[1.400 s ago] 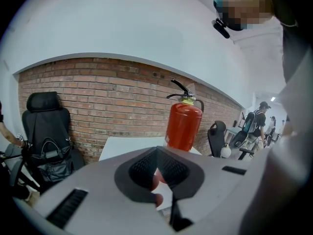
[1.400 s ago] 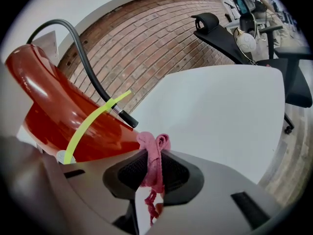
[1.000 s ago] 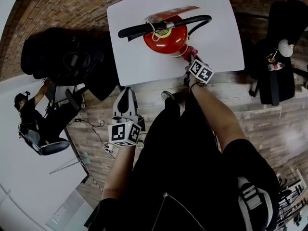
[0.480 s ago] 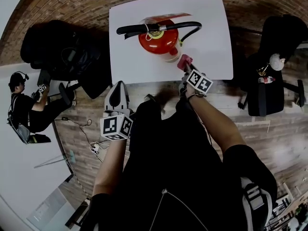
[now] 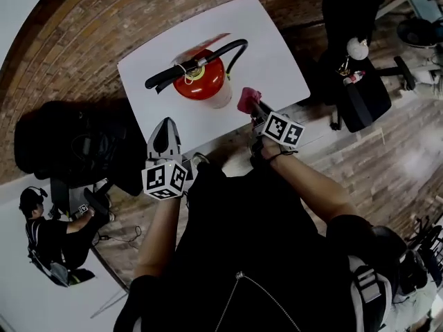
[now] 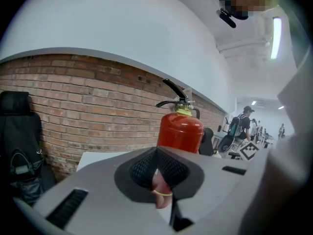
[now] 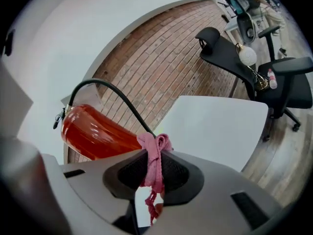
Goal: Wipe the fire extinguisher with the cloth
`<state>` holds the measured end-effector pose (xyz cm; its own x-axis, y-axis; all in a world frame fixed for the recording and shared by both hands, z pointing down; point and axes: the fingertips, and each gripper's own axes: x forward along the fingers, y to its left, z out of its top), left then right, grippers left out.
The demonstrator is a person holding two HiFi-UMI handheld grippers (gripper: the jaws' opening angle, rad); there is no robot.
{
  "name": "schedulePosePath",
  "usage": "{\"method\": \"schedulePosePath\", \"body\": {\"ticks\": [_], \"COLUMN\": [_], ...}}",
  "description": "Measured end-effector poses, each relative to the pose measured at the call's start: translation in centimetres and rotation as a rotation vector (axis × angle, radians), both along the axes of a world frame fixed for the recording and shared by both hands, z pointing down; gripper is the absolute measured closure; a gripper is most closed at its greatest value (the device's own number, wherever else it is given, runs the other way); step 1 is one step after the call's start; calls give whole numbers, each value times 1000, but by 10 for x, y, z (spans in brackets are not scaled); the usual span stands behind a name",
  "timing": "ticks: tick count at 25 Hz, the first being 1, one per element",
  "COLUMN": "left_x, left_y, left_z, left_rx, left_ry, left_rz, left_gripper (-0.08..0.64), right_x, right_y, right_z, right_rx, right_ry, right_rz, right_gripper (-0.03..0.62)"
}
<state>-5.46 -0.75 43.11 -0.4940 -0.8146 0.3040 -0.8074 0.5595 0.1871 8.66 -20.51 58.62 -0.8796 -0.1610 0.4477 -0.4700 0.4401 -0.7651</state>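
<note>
Your left gripper (image 5: pixel 166 135) hangs at the near edge of the white table (image 5: pixel 277 54), jaws pressed together on nothing. Your right gripper (image 5: pixel 253 106) clamps the pink cloth (image 5: pixel 247 97) and is the nearer one to the fire extinguisher (image 5: pixel 202 83), which stands upright on the table, just ahead and to the cloth's left, not touching it.

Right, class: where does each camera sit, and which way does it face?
Head view: on the head, steeply down at table and fire extinguisher; forearms, left claw, right claw show.
Left gripper view: on left claw, facing extinguisher, brick wall; shut jaws show.
Right gripper view: on right claw, facing extinguisher; jaws grip cloth.
Shared: the extinguisher.
</note>
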Motion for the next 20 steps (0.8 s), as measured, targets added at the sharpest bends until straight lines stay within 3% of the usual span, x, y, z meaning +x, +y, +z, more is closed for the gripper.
{"method": "schedulePosePath", "body": {"ticks": [4,12,15,20], "left_x": [-21,-40,-41,-45], "left_y": [-9,8,20,33], "left_z": [-1,-27,-34,-40], "left_rx": [30,74,80,88], "left_ry": [44,36,33,29], "left_rz": [143,366,408,392], "left_gripper": [532,532,532,532], "right_x": [8,1,2,-10], "right_y": [18,51,61,63], "right_z": [-46,-127,-157,-183], "right_rx": [12,-13,-13,-20], "right_ry": [-38,-198,-253,-301], "right_rz": [140,375,434,434], "right_gripper": [505,505,505,505]}}
